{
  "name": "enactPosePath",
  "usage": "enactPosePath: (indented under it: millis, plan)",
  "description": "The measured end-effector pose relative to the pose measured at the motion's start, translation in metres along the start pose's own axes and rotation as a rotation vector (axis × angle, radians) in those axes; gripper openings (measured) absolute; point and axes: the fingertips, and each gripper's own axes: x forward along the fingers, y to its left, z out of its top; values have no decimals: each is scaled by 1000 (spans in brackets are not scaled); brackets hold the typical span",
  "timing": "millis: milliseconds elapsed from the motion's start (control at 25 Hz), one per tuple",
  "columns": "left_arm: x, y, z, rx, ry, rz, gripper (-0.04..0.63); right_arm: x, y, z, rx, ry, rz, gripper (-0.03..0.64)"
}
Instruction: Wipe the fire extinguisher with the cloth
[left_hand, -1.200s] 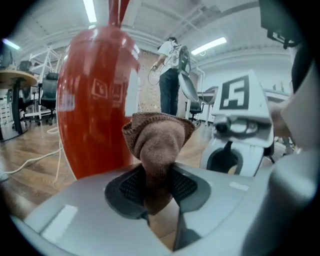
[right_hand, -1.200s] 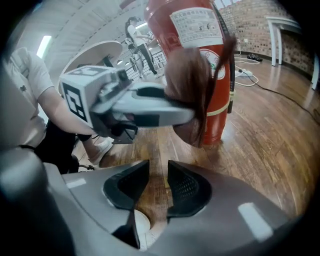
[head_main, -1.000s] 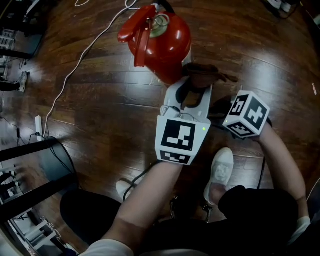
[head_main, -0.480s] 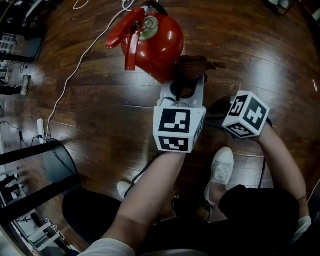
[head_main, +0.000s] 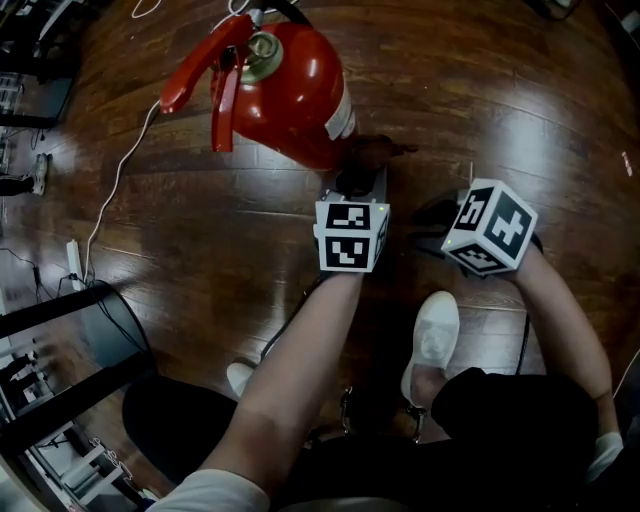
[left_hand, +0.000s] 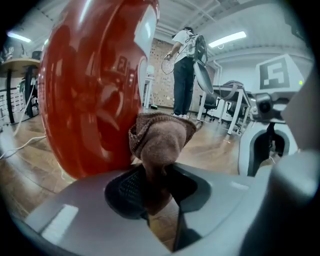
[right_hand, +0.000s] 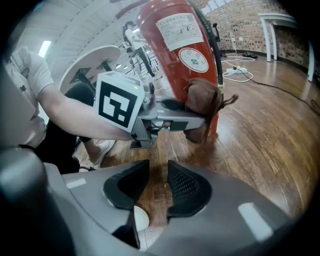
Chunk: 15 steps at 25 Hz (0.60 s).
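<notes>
A red fire extinguisher stands on the wood floor, its handle and gauge toward the top left of the head view. My left gripper is shut on a brown cloth and presses it against the cylinder's lower right side. In the left gripper view the bunched cloth sticks up between the jaws and touches the red body. My right gripper hangs back to the right under its marker cube. Its jaws are drawn close together with nothing between them, and they face the extinguisher and cloth.
A white cable runs across the floor left of the extinguisher. A dark stand and frame sit at the lower left. My white shoe is just below the grippers. A person stands far off among desks.
The left gripper has slid forward and down along the extinguisher's side with the cloth, tipping steeper. The extinguisher has shifted left in the head view. The right gripper has stayed put.
</notes>
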Motion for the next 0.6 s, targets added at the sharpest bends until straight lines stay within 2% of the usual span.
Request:
enactPosePath:
  millis: [320, 440, 600]
  plan:
    - [13, 4, -39, -40, 97, 2, 98, -1, -1, -4, 7, 2, 10, 120]
    - [9, -1, -28, -24, 65, -12, 98, -2, -3, -2, -1, 2, 8, 120]
    - [-10, -20, 12, -20, -11, -41, 98, -4, -6, -3, 3, 2, -4, 120]
